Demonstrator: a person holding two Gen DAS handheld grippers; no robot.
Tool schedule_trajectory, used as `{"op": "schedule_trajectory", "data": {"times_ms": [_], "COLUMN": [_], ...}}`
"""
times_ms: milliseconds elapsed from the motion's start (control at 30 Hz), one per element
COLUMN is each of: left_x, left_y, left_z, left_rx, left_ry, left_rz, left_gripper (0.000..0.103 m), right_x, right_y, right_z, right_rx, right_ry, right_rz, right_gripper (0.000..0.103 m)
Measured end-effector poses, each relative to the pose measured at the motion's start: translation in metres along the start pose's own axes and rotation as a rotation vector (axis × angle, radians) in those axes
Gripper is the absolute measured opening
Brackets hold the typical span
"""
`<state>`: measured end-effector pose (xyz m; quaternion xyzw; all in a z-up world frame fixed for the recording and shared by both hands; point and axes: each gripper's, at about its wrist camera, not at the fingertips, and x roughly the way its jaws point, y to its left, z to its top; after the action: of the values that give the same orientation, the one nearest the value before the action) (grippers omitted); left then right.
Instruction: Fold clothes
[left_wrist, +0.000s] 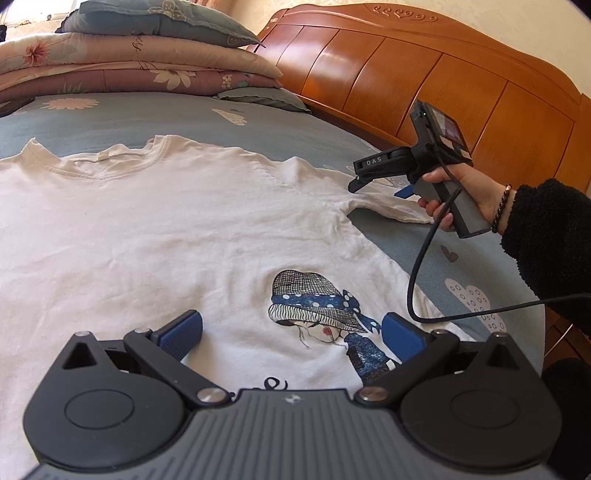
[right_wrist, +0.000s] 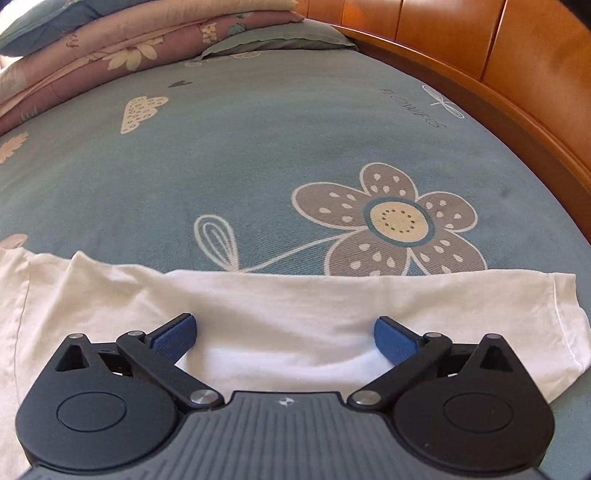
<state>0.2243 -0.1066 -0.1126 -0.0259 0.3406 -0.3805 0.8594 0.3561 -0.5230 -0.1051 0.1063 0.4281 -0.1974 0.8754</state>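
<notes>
My left gripper (left_wrist: 291, 332) hangs with jaws wide apart above the printed front of the white T-shirt (left_wrist: 155, 229); my right gripper (right_wrist: 284, 334), equally spread and gripping nothing, sits over its sleeve (right_wrist: 443, 302). The shirt lies flat on the blue bedsheet (right_wrist: 258, 147).

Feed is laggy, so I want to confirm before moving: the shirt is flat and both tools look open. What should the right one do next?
Probably lower the right tool onto the sleeve and close on it, ready to fold it inward. Its jaws stand wide open over the white sleeve, nothing pinched, and the shirt lies spread face up on the bed, unfolded. The left tool is open too.
</notes>
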Motion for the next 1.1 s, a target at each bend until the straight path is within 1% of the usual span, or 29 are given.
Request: {"op": "schedule_trajectory", "data": {"times_ms": [100, 167, 200, 267, 333, 433, 467, 500, 567, 600, 667, 700, 733, 833, 900, 967, 1067, 1100], "left_x": [0.0, 0.0, 0.0, 0.0, 0.0, 0.0, 0.0, 0.0, 0.0, 0.0, 0.0, 0.0, 0.0, 0.0, 0.001, 0.001, 0.001, 0.0], "left_y": [0.0, 0.0, 0.0, 0.001, 0.001, 0.0, 0.0, 0.0, 0.0, 0.0, 0.0, 0.0, 0.0, 0.0, 0.0, -0.001, 0.0, 0.0], "left_z": [0.0, 0.0, 0.0, 0.0, 0.0, 0.0, -0.001, 0.0, 0.0, 0.0, 0.0, 0.0, 0.0, 0.0, 0.0, 0.0, 0.0, 0.0], "left_rx": [0.002, 0.002, 0.0, -0.002, -0.002, 0.001, 0.002, 0.002, 0.001, 0.0, -0.001, -0.001, 0.0, 0.001, 0.002, 0.004, 0.003, 0.0], "left_ry": [-0.001, -0.001, -0.001, -0.001, -0.001, -0.001, -0.001, -0.001, -0.001, -0.001, -0.002, -0.002, -0.002, -0.002, -0.002, -0.002, -0.002, -0.002], "left_rz": [0.0, 0.0, -0.001, -0.002, -0.002, 0.0, 0.001, 0.001, 0.0, -0.001, -0.002, -0.002, -0.001, 0.0, 0.001, 0.002, 0.001, -0.001], "left_gripper": [0.102, 0.102, 0.102, 0.102, 0.102, 0.102, 0.102, 0.102, 0.102, 0.102, 0.102, 0.102, 0.102, 0.102, 0.102, 0.102, 0.102, 0.102], "right_x": [0.003, -0.01, -0.02, -0.037, -0.048, -0.05, -0.05, -0.049, -0.057, -0.061, -0.069, -0.073, -0.078, -0.083, -0.074, -0.06, -0.041, -0.043], "right_y": [-0.017, -0.029, -0.035, -0.041, -0.044, -0.048, -0.05, -0.051, -0.054, -0.059, -0.07, -0.074, -0.075, -0.073, -0.064, -0.057, -0.049, -0.05], "right_z": [0.015, 0.019, 0.016, 0.007, -0.006, -0.03, -0.039, -0.048, -0.063, -0.066, -0.067, -0.066, -0.064, -0.049, -0.038, -0.036, -0.043, -0.048], "right_rx": [0.095, 0.154, 0.161, 0.137, 0.106, 0.061, 0.035, 0.004, -0.056, -0.044, 0.005, 0.016, 0.021, 0.041, 0.023, -0.005, -0.081, -0.088], "right_ry": [-0.015, -0.034, -0.037, -0.034, -0.029, 0.019, 0.028, 0.034, 0.011, 0.027, 0.073, 0.071, 0.052, -0.018, -0.052, -0.032, 0.019, 0.029], "right_rz": [0.003, 0.017, 0.03, 0.04, 0.032, 0.027, 0.006, -0.025, -0.03, -0.026, -0.029, -0.048, -0.054, 0.013, 0.028, 0.023, -0.023, -0.021], "right_gripper": [0.103, 0.103, 0.103, 0.103, 0.103, 0.103, 0.103, 0.103, 0.103, 0.103, 0.103, 0.102, 0.102, 0.102, 0.102, 0.102, 0.103, 0.103]}}
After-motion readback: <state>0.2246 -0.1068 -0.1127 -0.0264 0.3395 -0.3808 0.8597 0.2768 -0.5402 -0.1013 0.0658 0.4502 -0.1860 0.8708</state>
